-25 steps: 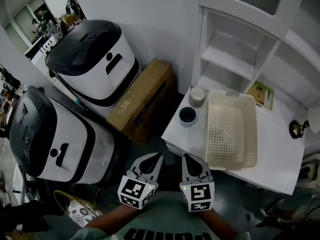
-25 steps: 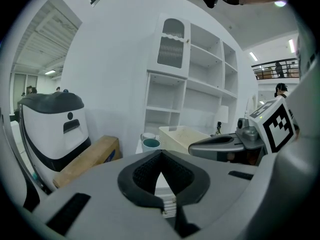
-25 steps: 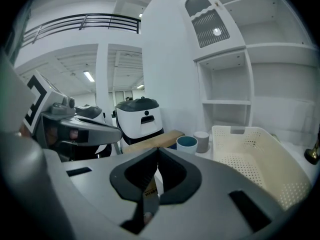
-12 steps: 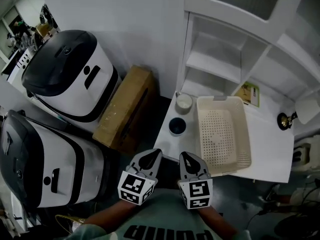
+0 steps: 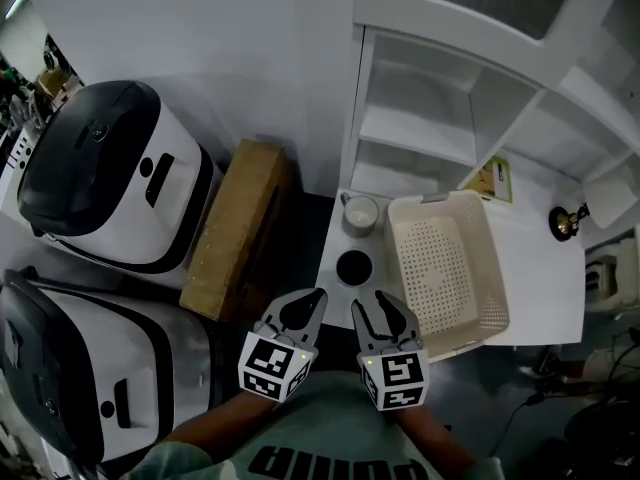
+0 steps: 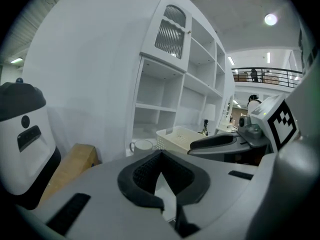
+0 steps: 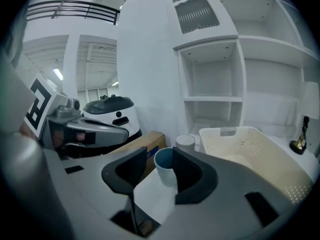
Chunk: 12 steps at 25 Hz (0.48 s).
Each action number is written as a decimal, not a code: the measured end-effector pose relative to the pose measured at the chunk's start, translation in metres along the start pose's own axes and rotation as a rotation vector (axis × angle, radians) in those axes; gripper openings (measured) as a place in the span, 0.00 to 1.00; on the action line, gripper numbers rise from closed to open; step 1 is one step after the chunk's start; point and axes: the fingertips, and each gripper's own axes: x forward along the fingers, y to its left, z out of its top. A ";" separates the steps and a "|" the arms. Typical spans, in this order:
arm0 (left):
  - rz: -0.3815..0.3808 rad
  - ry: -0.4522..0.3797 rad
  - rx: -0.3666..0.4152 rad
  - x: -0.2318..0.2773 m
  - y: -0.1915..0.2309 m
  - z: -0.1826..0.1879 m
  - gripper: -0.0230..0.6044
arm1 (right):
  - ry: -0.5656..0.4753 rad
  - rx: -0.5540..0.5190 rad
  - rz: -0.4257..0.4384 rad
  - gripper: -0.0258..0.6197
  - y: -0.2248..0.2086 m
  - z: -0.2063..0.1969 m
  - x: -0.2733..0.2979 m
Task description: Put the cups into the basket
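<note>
1. The right claw (image 5: 385, 315) hangs just off the front edge of the bench (image 5: 545, 288). Its jaws are partly apart and opening, and they grip nothing.
2. The dark cup (image 5: 353, 266) stands on the left end of the bench, just ahead of the right claw and not touching it. In the right gripper view it shows in the gap between the jaws, beyond their tips.
3. The white cup (image 5: 360, 213) stands behind the dark cup, nearer the shelves (image 5: 420, 128). The two cups stand close together but apart.
4. Both cups stand just beside the left wall of the basket (image 5: 445, 273), outside it. The basket is empty.
5. The left claw (image 5: 300, 311) hangs beside the right one, left of the bench edge and over the floor. Its jaws are together with nothing between them.
6. Count: two cups, one basket, two claws.
7. Floor items to the left: two large black-and-white machines (image 5: 110, 173) and one cardboard box (image 5: 235, 228) lying between them and the bench.
</note>
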 end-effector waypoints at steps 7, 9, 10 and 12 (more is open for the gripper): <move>-0.058 0.018 0.035 0.021 0.020 0.005 0.05 | 0.015 0.035 -0.063 0.43 -0.007 -0.001 0.027; -0.073 0.021 0.043 0.027 0.025 0.006 0.05 | 0.029 0.041 -0.077 0.47 -0.009 -0.005 0.034; -0.080 0.023 0.047 0.030 0.026 0.006 0.05 | 0.038 0.044 -0.083 0.49 -0.009 -0.007 0.037; -0.095 0.029 0.056 0.035 0.029 0.006 0.05 | 0.052 0.056 -0.088 0.51 -0.007 -0.009 0.043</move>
